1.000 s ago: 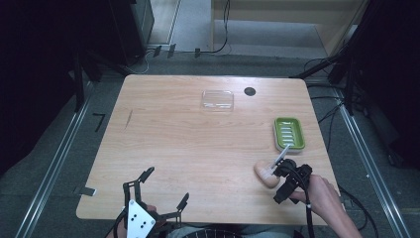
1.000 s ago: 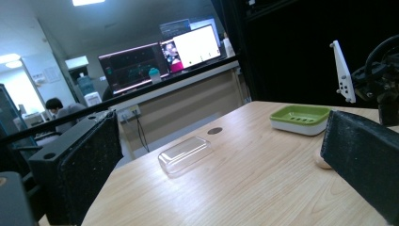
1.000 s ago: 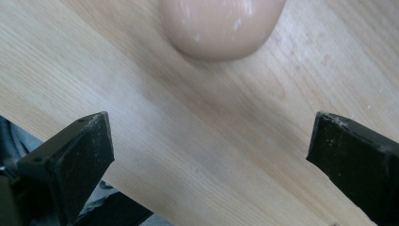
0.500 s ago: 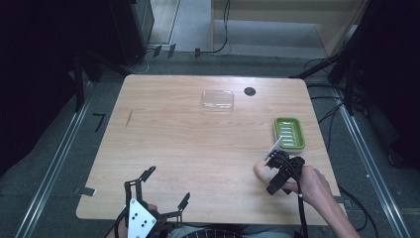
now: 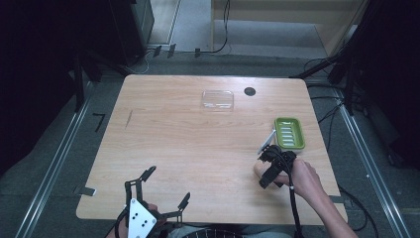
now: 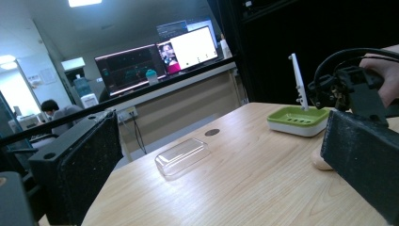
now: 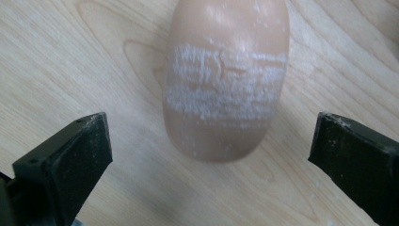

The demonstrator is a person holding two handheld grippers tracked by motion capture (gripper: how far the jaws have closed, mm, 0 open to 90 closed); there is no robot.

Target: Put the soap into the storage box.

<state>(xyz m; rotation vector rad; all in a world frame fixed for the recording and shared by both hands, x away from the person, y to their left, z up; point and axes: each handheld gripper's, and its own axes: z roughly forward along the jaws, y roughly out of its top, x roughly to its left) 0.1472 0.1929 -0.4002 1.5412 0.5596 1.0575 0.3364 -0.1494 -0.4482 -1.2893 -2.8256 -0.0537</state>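
Here, right gripper (image 7: 211,155) fingers spread over peach soap bar (image 7: 226,75), left gripper (image 5: 161,191) fingers released, no legible writing.

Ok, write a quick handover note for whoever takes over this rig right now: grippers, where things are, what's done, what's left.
Right gripper: open, jaws either side of the soap bar, not touching it. The soap lies flat on the table, near its right edge.
Left gripper: open, holding nothing, at the near left edge.
Green soap dish: empty, just beyond the soap. Clear lid: far side of the table, by the dark round hole.
Done: nothing gripped or placed.
Left, probably: close on the soap and set it in the dish; the lid may follow.
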